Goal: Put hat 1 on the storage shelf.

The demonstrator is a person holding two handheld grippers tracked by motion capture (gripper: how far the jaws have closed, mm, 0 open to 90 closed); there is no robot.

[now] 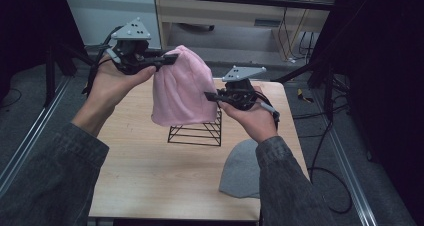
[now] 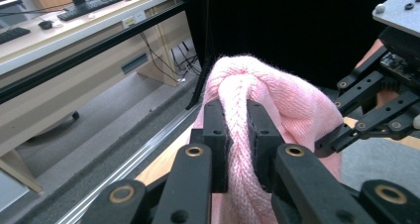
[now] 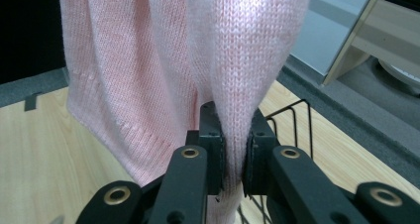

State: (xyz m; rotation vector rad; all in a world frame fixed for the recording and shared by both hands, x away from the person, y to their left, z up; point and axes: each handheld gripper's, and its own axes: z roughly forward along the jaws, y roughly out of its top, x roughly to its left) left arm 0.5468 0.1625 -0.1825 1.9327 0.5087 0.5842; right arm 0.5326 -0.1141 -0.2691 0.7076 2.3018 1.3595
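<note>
A pink knitted beanie [image 1: 180, 88] hangs in the air above the wooden table [image 1: 150, 171], held between both grippers. My left gripper [image 1: 170, 59] pinches a fold near the beanie's crown, and in the left gripper view the pink knit [image 2: 237, 120] is squeezed between the pads. My right gripper [image 1: 210, 96] is shut on the beanie's right edge; a fold of pink knit [image 3: 235, 135] sits clamped between its pads. Behind and below the beanie stands a black wire rack [image 1: 197, 132]. The right gripper [image 2: 341, 135] also appears in the left gripper view.
A grey beanie [image 1: 242, 168] lies flat at the table's near right corner, partly under my right sleeve. The wire rack [image 3: 289, 116] stands mid-table. Dark curtains and metal rails border both sides; a desk and cables lie beyond the far edge.
</note>
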